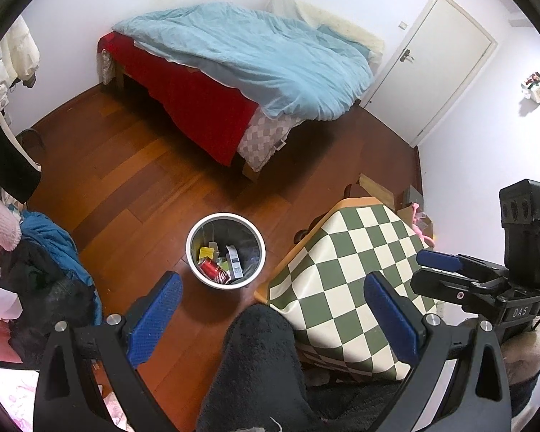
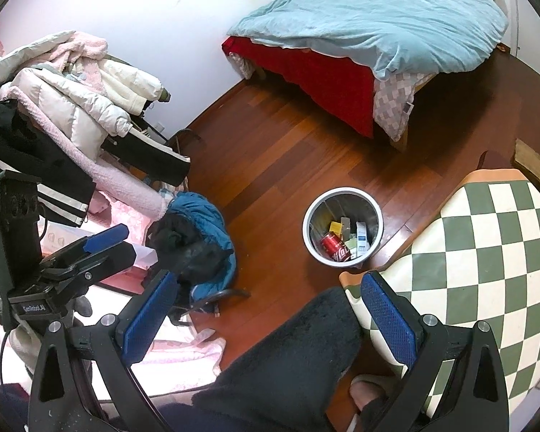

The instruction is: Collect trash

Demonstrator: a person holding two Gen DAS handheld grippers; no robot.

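A round white trash bin [image 1: 198, 270] [image 2: 376, 243] stands on the wooden floor beside the table. Inside lie a red soda can [image 1: 214, 270] [image 2: 336, 247], a yellow packet [image 1: 207, 252] and a white-and-blue carton [image 1: 234, 262] [image 2: 360, 237]. My left gripper [image 1: 273, 309] hangs high above the floor, open and holding nothing, with the bin ahead of its left finger. My right gripper [image 2: 270, 309] is open and bare too, the bin just ahead between its fingers. Each gripper shows at the edge of the other's view: the right gripper [image 1: 437, 261], the left gripper [image 2: 106, 239].
A table with a green-and-white checked cloth [image 1: 342, 288] [image 2: 486, 252] sits right of the bin. A bed with a blue quilt [image 1: 255, 57] stands at the back. Piled clothes [image 2: 72, 108] fill the left. The person's dark trouser leg [image 1: 255, 360] [image 2: 288, 360] is below.
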